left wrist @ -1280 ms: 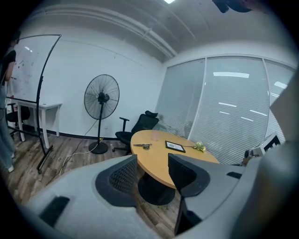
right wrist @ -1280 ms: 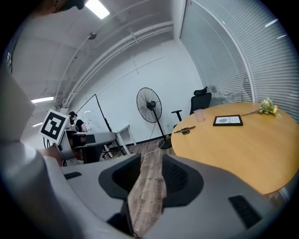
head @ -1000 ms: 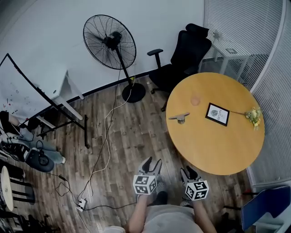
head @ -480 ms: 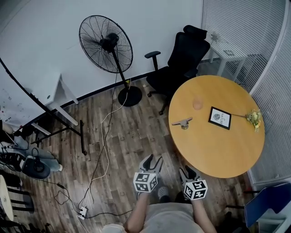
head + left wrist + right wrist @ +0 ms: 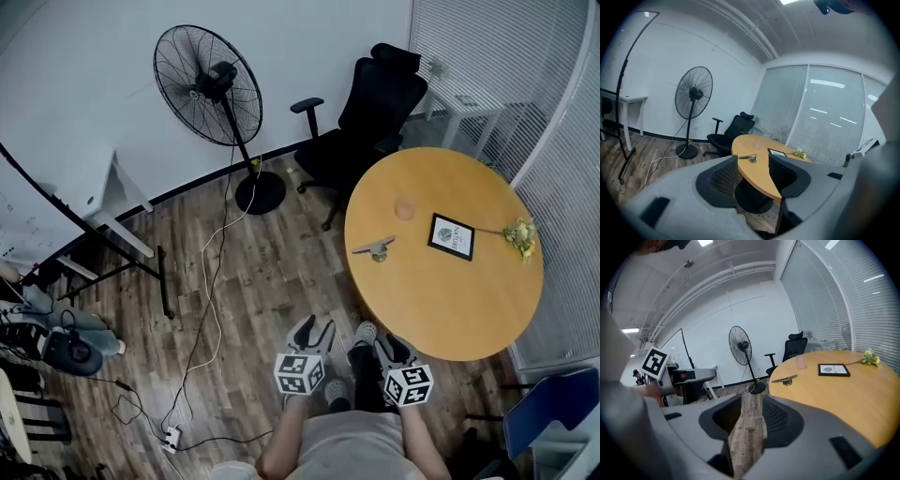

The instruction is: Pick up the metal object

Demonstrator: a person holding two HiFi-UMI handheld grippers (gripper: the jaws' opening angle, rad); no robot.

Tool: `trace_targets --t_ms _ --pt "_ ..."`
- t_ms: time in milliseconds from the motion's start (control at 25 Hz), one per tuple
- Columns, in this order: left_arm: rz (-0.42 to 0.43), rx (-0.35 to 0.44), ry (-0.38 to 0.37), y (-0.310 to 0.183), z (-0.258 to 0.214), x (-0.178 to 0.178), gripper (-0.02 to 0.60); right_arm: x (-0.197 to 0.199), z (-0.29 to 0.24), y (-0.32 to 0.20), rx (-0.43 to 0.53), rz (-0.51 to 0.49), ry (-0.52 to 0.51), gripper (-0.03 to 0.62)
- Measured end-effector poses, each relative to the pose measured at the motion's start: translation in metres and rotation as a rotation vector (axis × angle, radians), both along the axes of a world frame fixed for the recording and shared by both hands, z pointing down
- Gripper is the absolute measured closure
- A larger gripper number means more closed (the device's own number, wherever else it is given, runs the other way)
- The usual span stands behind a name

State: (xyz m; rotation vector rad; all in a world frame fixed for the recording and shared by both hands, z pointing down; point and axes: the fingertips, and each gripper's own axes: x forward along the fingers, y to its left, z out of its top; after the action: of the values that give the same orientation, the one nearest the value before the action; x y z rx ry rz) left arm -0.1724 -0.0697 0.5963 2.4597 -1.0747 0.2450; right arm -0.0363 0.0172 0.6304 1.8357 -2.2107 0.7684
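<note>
A small silvery metal object (image 5: pixel 374 247), a flat bar on a short round base, is seen lying on the round wooden table (image 5: pixel 450 309), close to the table's left edge. Farther right on the same tabletop a black-framed picture (image 5: pixel 450 235) is laid flat. A sprig of yellow flowers (image 5: pixel 521 238) is set at the right rim, its stem reaching towards the frame.

The left gripper (image 5: pixel 314 324) is held over the dark plank floor (image 5: pixel 262 281), near the person and well apart from the metal object. Its jaws are released and nothing is gripped; through the gap, in the left gripper view, the table's edge is seen with the metal object lying beyond it.

The right gripper (image 5: pixel 390 347) is held just beside the table's near edge. Its jaws are likewise spread, and only floor planks are seen between them in the right gripper view; the metal object is seen farther off, up and to the right of them.

At the far side a black pedestal fan (image 5: pixel 208 84) and a black office chair (image 5: pixel 375 108) are placed by the white wall.
</note>
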Motion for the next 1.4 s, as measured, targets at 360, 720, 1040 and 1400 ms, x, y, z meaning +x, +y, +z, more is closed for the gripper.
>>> trace_targets --t_ms 360,720,1040,1400 --pt "0.008 -0.018 -0.016 -0.032 0.012 0.010 0.402 0.040 -0.005 -0.044 0.020 0.020 0.058 0.457" --pt "0.095 0.009 -0.041 -0.092 -0.004 0.065 0.402 0.105 -0.021 -0.106 0.039 0.006 0.169 0.457" --pt "0.183 0.034 -0.074 -0.117 -0.014 0.118 0.402 0.143 -0.029 -0.182 0.034 -0.181 0.241 0.457" --pt "0.256 0.056 -0.137 -0.119 -0.013 0.160 0.402 0.134 0.012 -0.247 -0.007 -0.571 0.424 0.457"
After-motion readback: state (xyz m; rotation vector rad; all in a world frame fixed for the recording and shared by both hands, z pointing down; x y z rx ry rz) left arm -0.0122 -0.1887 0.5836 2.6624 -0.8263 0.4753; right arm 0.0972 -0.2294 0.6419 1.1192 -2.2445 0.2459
